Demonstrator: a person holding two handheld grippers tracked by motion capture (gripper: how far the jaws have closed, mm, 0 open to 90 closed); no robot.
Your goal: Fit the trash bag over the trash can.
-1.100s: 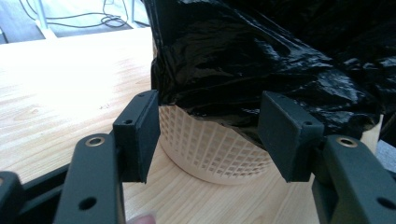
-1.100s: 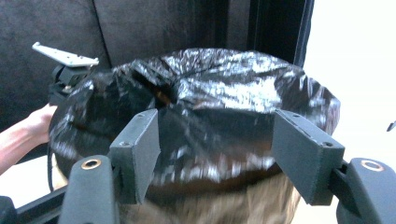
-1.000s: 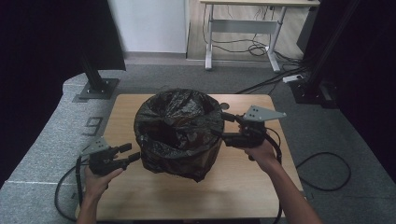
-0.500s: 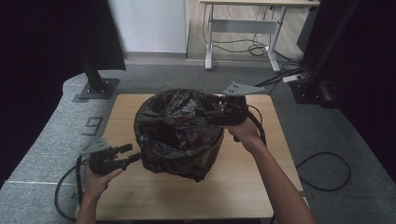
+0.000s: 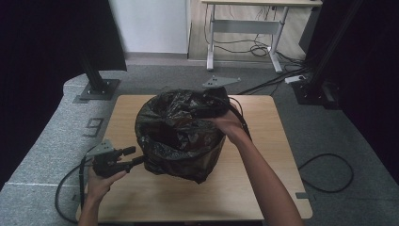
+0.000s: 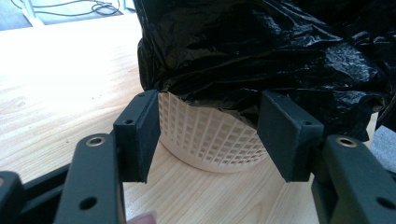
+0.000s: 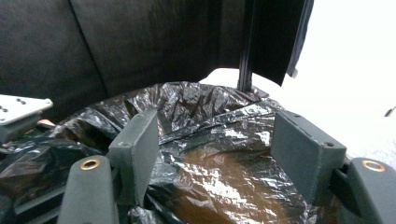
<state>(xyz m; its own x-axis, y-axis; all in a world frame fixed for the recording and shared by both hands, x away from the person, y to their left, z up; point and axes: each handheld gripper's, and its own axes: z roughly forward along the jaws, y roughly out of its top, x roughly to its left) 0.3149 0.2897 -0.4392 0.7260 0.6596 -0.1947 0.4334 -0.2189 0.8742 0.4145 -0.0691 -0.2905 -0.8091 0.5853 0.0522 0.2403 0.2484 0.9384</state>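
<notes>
right now the basket [image 5: 207, 162], a pale lattice one, stands near the middle of the wooden worktop [image 5: 263, 188], and the black bag [image 5: 176, 127] lines it, its crinkled film folded over the rim and hanging down the outside wall. in the left gripper view the bag's lower edge stops short of the base, so a band of the white lattice shows above the wood.

your left gripper [image 5: 134, 157] sits low at the near left side of the basket, pointing level at its wall. its fingers [image 6: 137, 133] stand apart with nothing between them; the lattice and the bag's hem lie just beyond the tips, and you cannot tell from these views whether they touch.

your right gripper [image 5: 207, 110] is at the far right part of the rim, your hand [image 5: 228, 125] on it over the bag's edge. its fingers [image 7: 135, 149] are wide, framing the bag's open mouth and shiny inner film; no film is pinched between them.
</notes>
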